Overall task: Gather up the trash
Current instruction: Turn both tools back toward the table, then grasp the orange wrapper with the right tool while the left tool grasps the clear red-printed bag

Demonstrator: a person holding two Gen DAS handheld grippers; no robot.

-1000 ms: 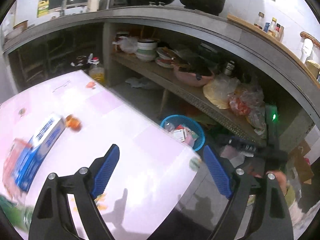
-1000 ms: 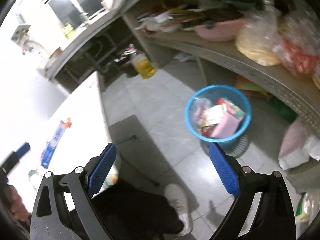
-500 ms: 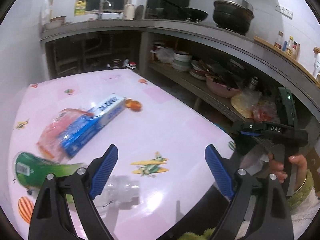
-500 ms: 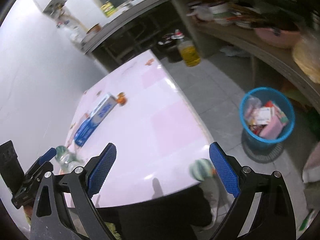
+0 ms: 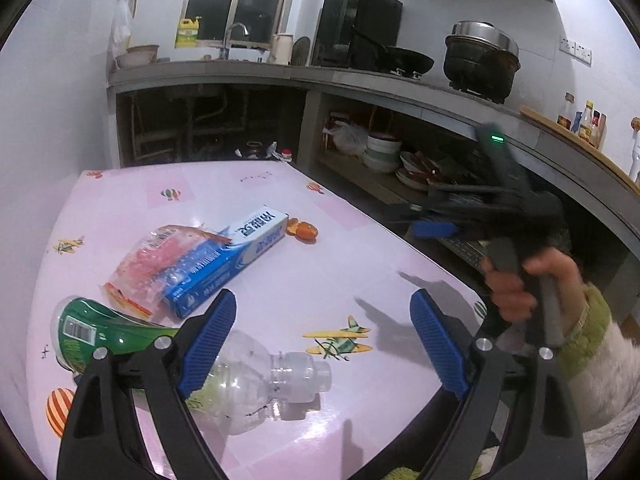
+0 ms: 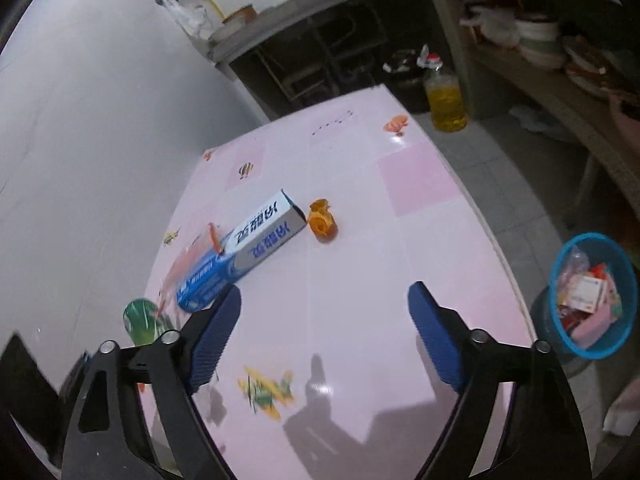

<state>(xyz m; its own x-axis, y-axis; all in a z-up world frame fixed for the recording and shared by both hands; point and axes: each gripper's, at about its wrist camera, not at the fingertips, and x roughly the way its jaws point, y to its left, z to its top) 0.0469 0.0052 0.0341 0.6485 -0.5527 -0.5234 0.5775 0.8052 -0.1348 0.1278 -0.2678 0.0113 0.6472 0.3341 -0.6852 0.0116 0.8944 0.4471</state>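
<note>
On the pink table (image 5: 280, 280) lie a blue and white toothpaste box (image 5: 232, 256), a crumpled red plastic wrapper (image 5: 156, 260), orange peel (image 5: 304, 230) and a clear plastic bottle with a green label (image 5: 224, 364). My left gripper (image 5: 320, 340) is open and empty, just above the bottle. My right gripper (image 6: 324, 332) is open and empty over the table's near part; it also shows in the left wrist view (image 5: 452, 226), at the right. The box (image 6: 244, 252), peel (image 6: 322, 222) and green label (image 6: 140, 320) show in the right wrist view.
A blue trash basket (image 6: 592, 300) with trash in it stands on the floor right of the table. A yellow oil jug (image 6: 444, 96) stands on the floor beyond the table. A kitchen counter (image 5: 360, 76) with pots and lower shelves of dishes runs behind.
Both grippers have swung from the floor and basket side back over the table. The trash on the table has come into view in front of both. Both stay open.
</note>
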